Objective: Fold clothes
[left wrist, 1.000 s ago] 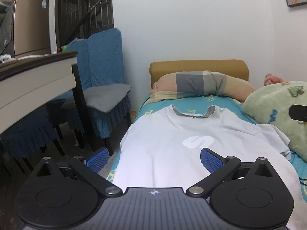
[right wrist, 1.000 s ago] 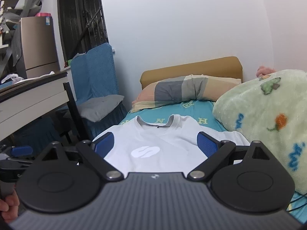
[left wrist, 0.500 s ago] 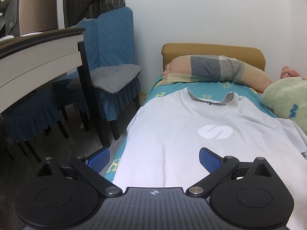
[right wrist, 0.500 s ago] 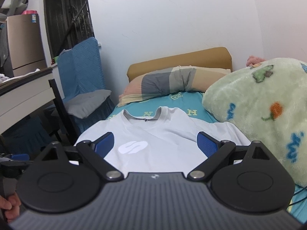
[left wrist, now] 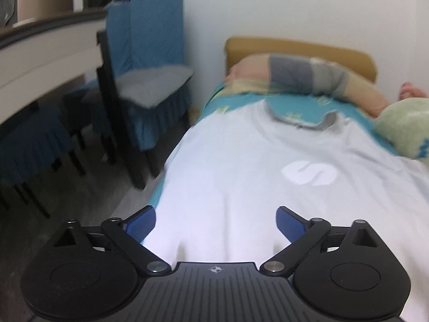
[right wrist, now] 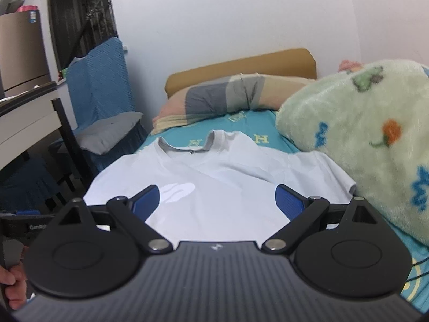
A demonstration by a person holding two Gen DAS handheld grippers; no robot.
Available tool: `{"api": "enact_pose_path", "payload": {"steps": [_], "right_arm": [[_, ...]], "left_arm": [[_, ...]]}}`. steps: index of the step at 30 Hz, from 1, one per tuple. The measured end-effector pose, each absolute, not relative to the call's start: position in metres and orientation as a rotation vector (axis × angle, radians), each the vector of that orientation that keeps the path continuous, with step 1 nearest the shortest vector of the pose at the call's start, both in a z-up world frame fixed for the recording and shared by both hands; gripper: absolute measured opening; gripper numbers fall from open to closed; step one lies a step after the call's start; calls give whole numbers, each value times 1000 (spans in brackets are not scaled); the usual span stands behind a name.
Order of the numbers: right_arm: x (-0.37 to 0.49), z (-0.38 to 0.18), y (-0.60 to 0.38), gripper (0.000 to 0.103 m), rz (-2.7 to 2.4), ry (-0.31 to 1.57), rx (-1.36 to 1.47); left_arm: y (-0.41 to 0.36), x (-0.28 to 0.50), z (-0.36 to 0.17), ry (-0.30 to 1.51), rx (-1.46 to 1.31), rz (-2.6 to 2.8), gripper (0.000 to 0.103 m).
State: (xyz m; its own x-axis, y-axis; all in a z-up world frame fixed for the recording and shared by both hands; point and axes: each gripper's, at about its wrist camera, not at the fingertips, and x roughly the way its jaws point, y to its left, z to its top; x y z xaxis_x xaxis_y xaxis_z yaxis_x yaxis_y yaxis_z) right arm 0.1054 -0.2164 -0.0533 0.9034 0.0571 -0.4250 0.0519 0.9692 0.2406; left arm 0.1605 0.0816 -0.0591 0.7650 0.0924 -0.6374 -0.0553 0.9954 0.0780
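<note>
A white T-shirt lies flat on the bed, front up, grey collar toward the pillow and a white oval logo on its chest. My left gripper hovers over the shirt's lower left part near the bed's edge. Its jaws are wide and closing, with only cloth beneath them and nothing pressed. In the right wrist view the same T-shirt spreads ahead, and my right gripper stands open above its lower middle, holding nothing. The shirt's hem is hidden under both gripper bodies.
A green fleece blanket is heaped on the bed's right side against the shirt's sleeve. A striped pillow lies by the headboard. Left of the bed stand a blue-covered chair and a table. A hand shows at bottom left.
Both grippers have come down and closer over the shirt. The left one has also swung along the bed's left edge, and its jaws have narrowed a little.
</note>
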Motion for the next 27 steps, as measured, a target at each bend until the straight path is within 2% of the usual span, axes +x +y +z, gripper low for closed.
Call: {"api": "enact_pose_path", "payload": {"steps": [3,15,21,22,24,26,27], "right_arm": [[113,-63,-221,95,-18,467,284],[151,-107,-219,95,-41,559,316],[169,-119,-210,95,-35,585,325],[172,-120,-209,95,-34,585,323],[176,-123,-208,95,-34,585,319],[181,-125,-207,95,-35,584,316],[183,-125,-208,95,-37,583,317]], "left_arm": [[105,184,-68,730,-22,144,91],[215,271,-101,678,-413,257,81],[214,315,-118,682,-393,192,76],[211,322,-121,689,-381,184,71],[205,332,-124,685,-384,178,55],[199,336,-123,660,-376,170,8],[192,338,-119,660,-333,178,3]]}}
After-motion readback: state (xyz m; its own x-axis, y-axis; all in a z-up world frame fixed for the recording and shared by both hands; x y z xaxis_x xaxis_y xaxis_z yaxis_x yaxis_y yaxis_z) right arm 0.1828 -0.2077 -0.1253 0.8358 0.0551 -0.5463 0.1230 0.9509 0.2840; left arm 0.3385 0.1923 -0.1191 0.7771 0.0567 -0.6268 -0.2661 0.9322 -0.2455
